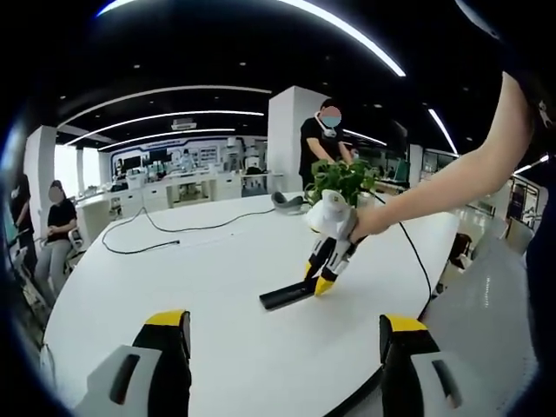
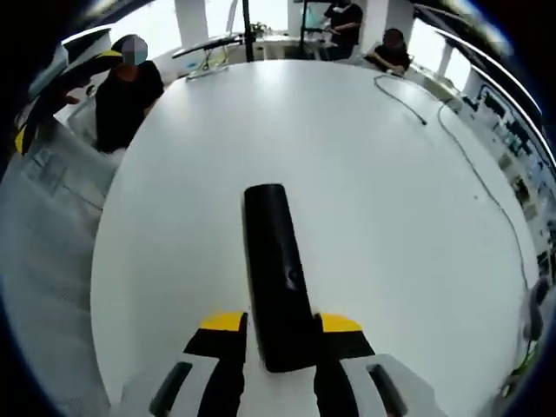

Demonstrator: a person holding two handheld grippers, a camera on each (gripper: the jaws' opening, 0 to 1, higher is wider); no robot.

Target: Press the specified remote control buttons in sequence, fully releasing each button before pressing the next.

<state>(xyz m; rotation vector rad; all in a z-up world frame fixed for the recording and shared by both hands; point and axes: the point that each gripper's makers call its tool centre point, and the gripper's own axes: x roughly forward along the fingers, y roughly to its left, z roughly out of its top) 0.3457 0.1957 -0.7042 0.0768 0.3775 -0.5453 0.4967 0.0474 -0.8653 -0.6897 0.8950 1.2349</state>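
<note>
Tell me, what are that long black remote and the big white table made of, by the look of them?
The remote looks like black plastic: dark and smooth with a faint sheen, though its buttons are too small to make out. The table seems a smooth white laminate or painted board, since it reflects the ceiling light softly and shows no grain; the exact material is unclear. The right gripper straddles the remote's near end.

The left gripper (image 1: 284, 347) hangs with jaws spread wide; the right gripper (image 2: 281, 334), arm outstretched, angles downward, jaws closely flanking something.
</note>
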